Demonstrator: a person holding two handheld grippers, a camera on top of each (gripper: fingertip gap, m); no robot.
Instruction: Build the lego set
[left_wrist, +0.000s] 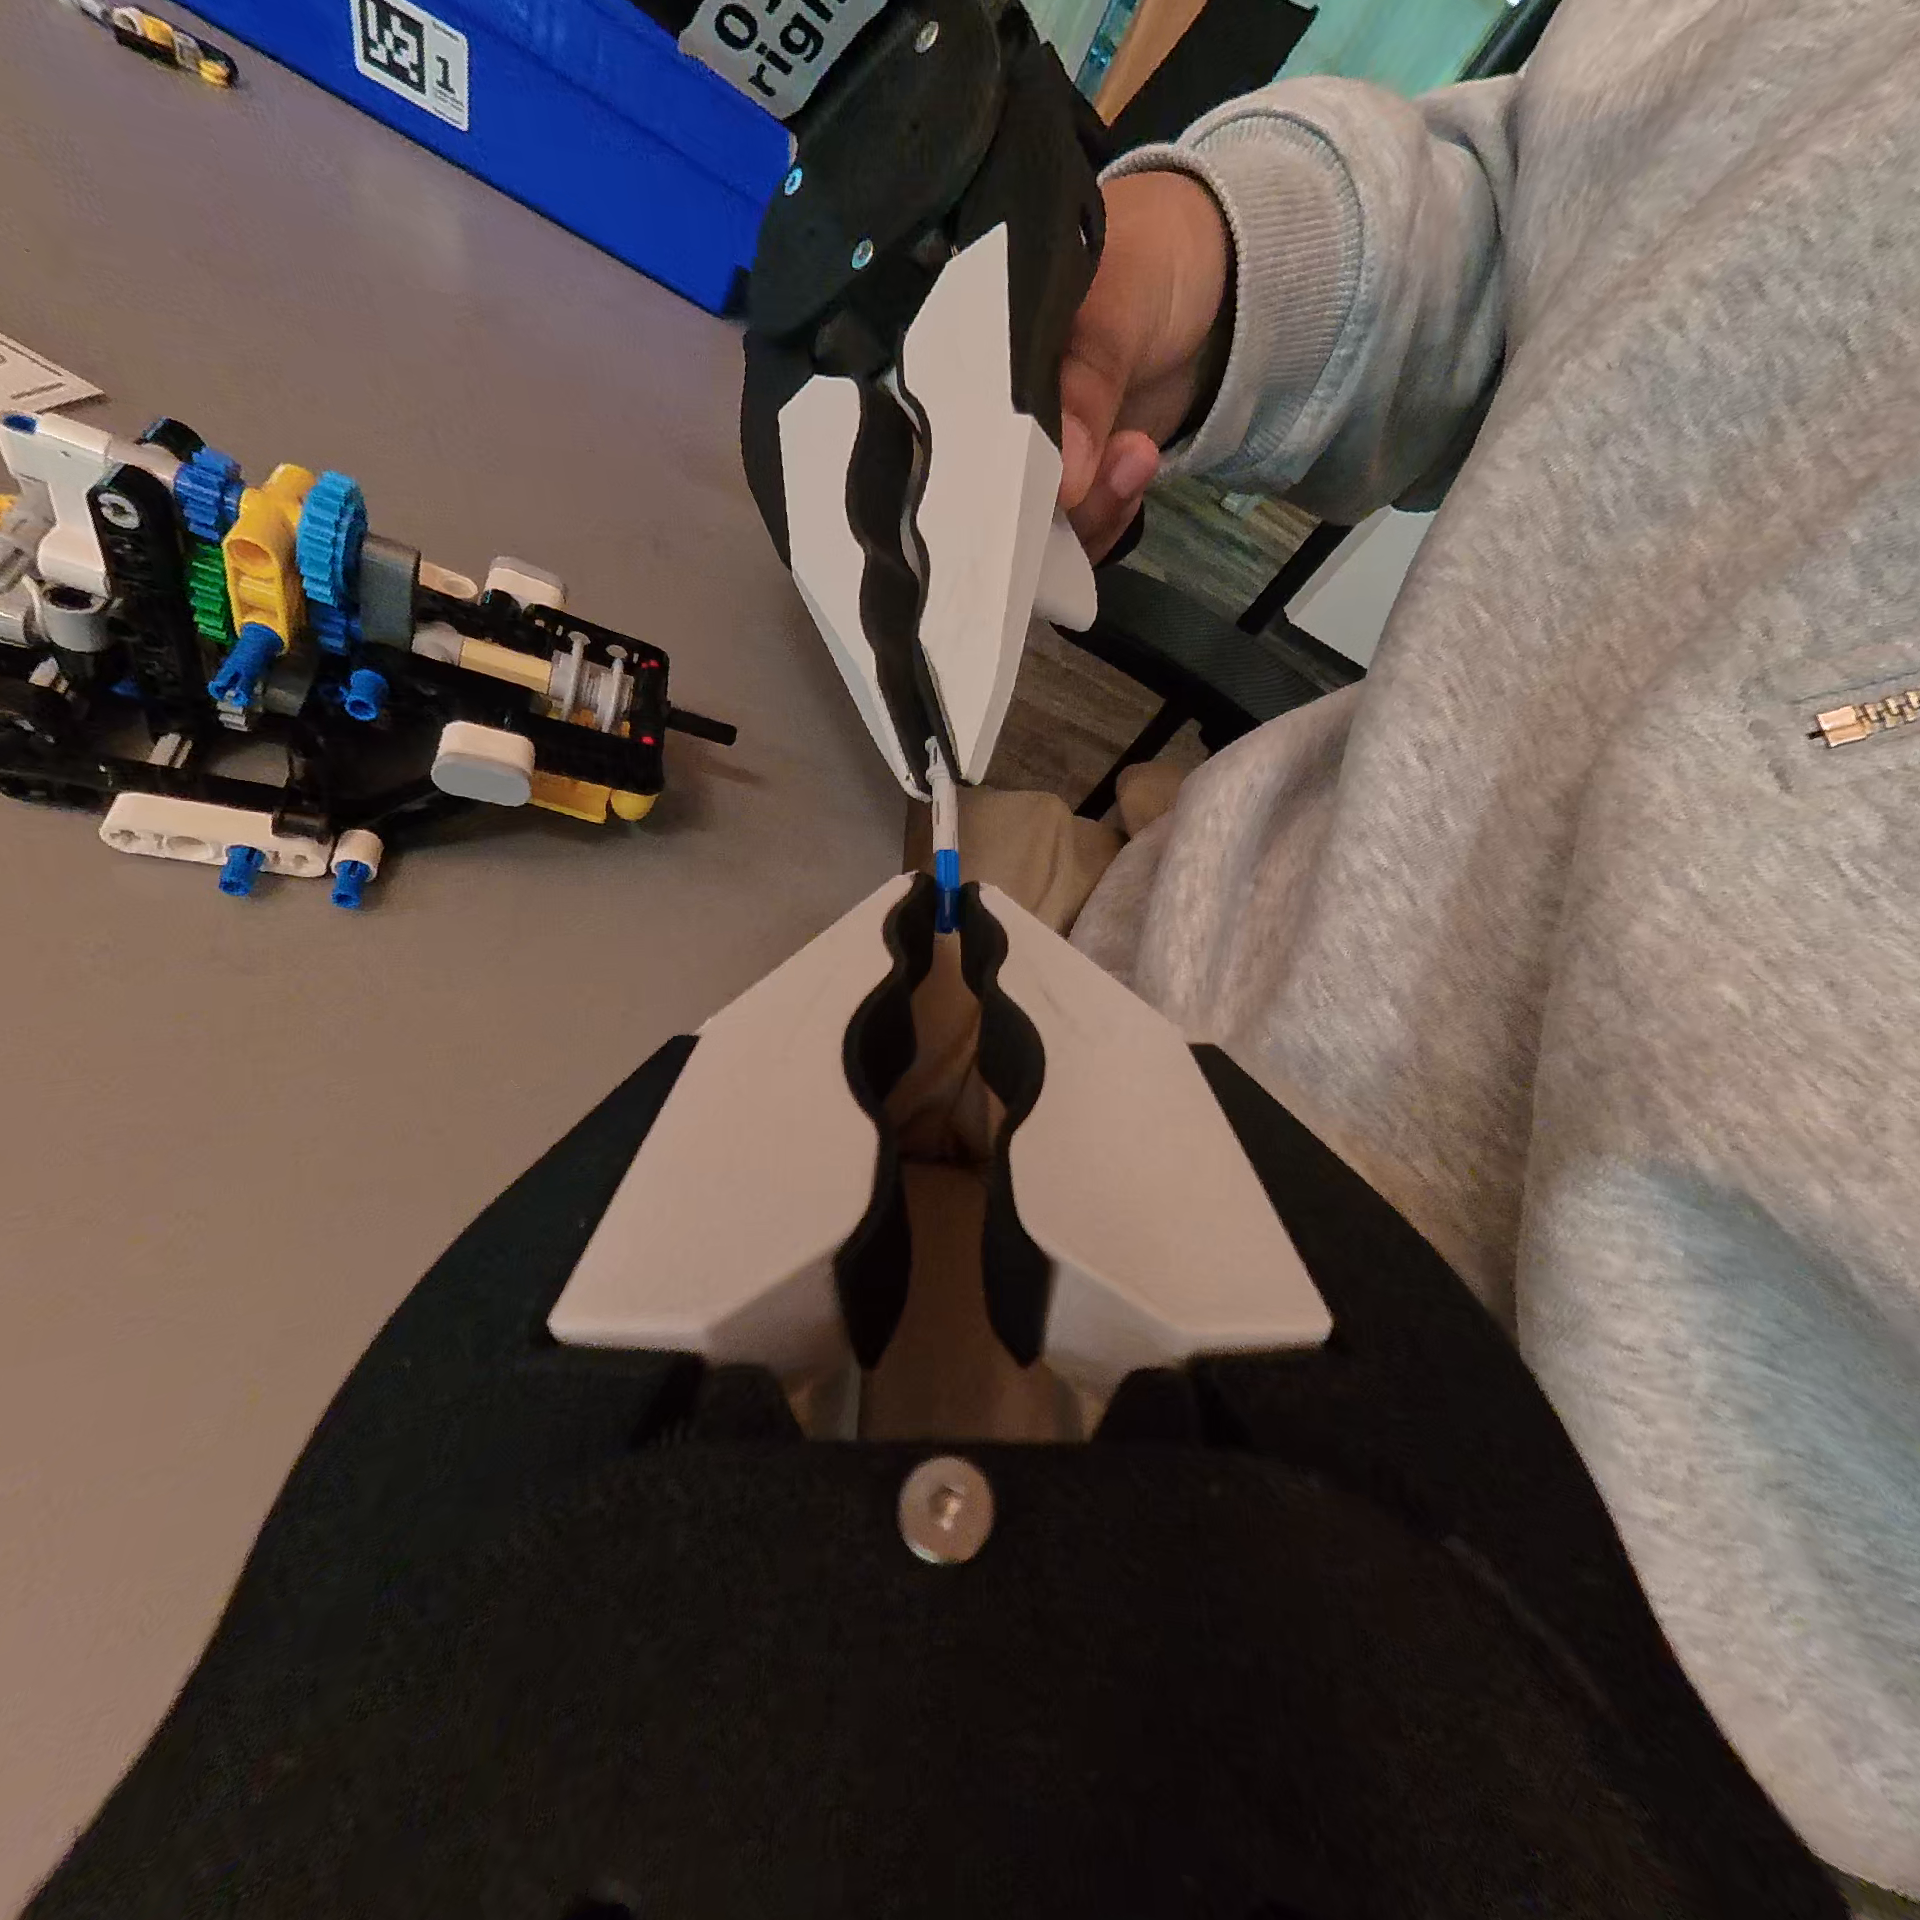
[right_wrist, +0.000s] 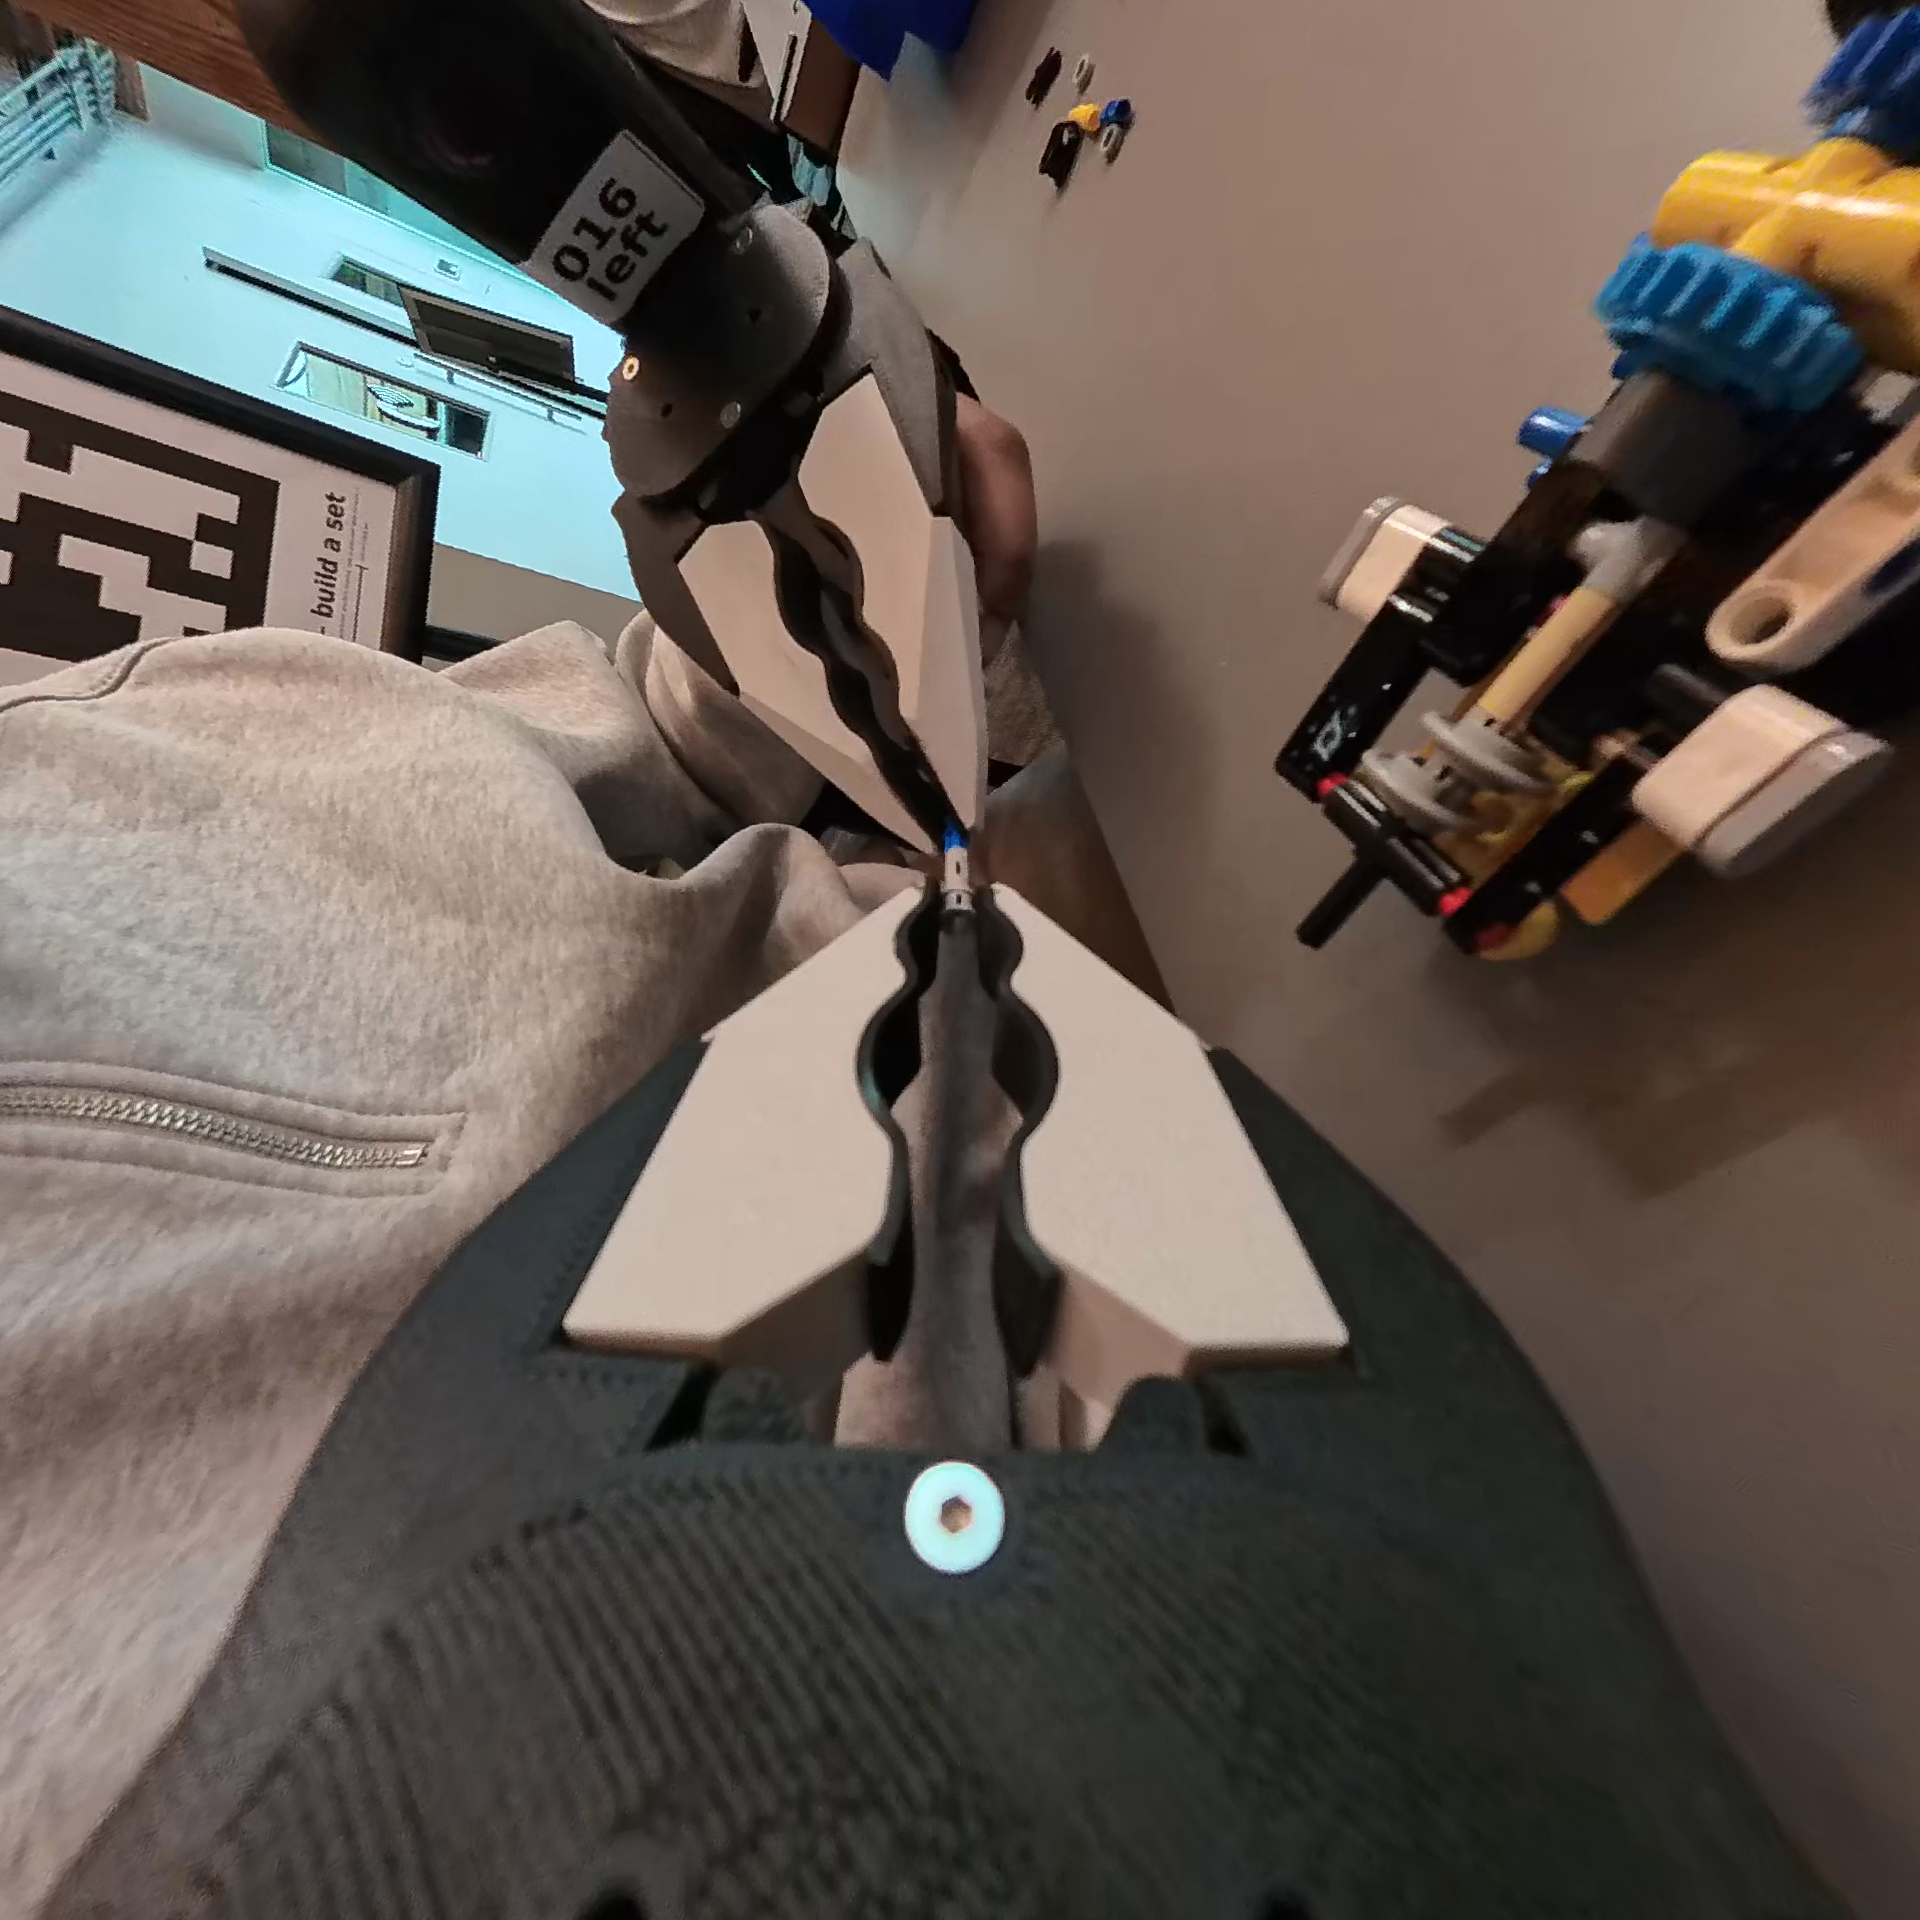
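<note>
My left gripper (left_wrist: 943, 899) is shut on a small blue pin (left_wrist: 945, 871). My right gripper (left_wrist: 933, 774) comes down from above and is shut on a short light grey connector (left_wrist: 943, 810). The two parts meet end to end between the tips, held in the air just off the table's edge. In the right wrist view, my right gripper (right_wrist: 958, 904) pinches the grey connector (right_wrist: 958, 891), and the left gripper (right_wrist: 952, 821) holds the blue pin (right_wrist: 952, 837). The part-built lego model (left_wrist: 312, 665) lies on the grey table (left_wrist: 416, 1091), black with yellow, blue and white parts; it also shows in the right wrist view (right_wrist: 1621, 623).
A blue bin (left_wrist: 582, 125) with a square marker stands at the table's far side. Loose small parts lie far off (left_wrist: 171, 42) (right_wrist: 1081, 120). A paper sheet (left_wrist: 36, 379) lies at the left. A person's grey sweatshirt (left_wrist: 1558, 779) fills the right. Only a small space, under 4 cm, lies between the two pairs of fingers.
</note>
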